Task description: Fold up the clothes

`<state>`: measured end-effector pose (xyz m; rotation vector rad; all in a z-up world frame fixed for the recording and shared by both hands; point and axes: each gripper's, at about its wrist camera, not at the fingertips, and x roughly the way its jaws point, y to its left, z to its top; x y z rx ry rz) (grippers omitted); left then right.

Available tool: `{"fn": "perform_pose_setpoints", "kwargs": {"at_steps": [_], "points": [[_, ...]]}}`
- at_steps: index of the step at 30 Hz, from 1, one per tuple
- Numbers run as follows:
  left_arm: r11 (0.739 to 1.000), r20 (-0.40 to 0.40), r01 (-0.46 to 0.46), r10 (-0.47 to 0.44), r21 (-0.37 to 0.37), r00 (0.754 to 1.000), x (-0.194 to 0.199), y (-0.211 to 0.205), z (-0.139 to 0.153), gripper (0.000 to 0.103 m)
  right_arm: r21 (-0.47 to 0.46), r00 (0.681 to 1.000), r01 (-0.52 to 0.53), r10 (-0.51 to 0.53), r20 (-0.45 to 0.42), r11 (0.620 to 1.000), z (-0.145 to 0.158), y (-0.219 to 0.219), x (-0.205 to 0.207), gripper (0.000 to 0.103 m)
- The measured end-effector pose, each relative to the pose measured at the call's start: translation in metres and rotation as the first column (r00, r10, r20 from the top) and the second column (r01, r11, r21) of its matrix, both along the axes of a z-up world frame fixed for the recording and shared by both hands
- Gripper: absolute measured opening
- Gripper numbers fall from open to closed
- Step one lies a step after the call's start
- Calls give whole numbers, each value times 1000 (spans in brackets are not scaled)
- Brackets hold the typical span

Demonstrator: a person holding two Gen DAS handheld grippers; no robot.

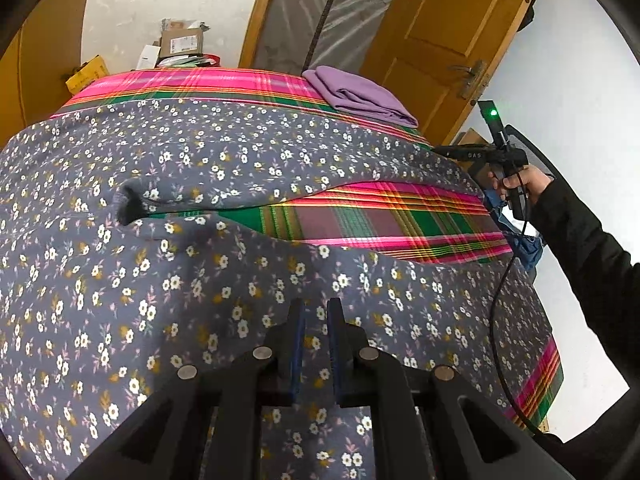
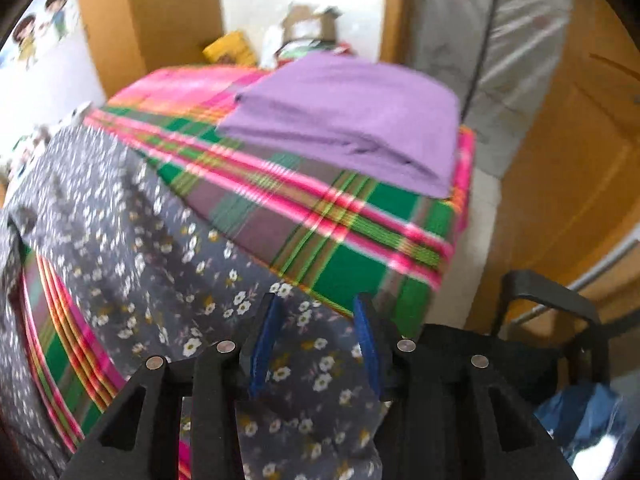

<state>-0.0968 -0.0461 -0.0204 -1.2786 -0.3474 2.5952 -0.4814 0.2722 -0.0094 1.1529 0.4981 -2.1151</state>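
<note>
Your floral garment [image 1: 224,288], thin grey cloth scattered with small white and mustard flowers, lies spread in soft ripples across the plaid sheet [image 1: 360,224], whose glossy pink, green and yellow stripes show through a curved gap. Your left gripper [image 1: 316,312] hangs over it with fingers nearly together, a narrow gap showing cloth behind; whether they pinch it you cannot tell. Your right gripper [image 2: 316,320] stands spread, blue pads clear of the fabric. A folded purple cloth [image 2: 352,120], smooth and square-edged, sits at the far corner.

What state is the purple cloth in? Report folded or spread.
Folded. The purple cloth lies as a compact stack with layered edges on the plaid cover.
</note>
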Motion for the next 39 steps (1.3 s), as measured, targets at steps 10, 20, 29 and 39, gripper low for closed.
{"fn": "perform_pose_setpoints", "kwargs": {"at_steps": [10,20,29,39], "points": [[1000,29,4,-4,-2,1000,-9,2,-10,10,-4,995,-76,76,58,997,-1,2,-1,5],[1000,33,0,0,-8,999,-11,3,-10,10,8,986,67,-65,-154,998,28,-4,-18,4],[1000,22,-1,1,-7,1000,-6,2,-8,10,76,985,124,-113,-127,989,13,-22,-39,14],[1000,13,9,-9,13,1000,-4,2,-8,10,-175,936,321,-341,-93,931,40,85,11,26]]}}
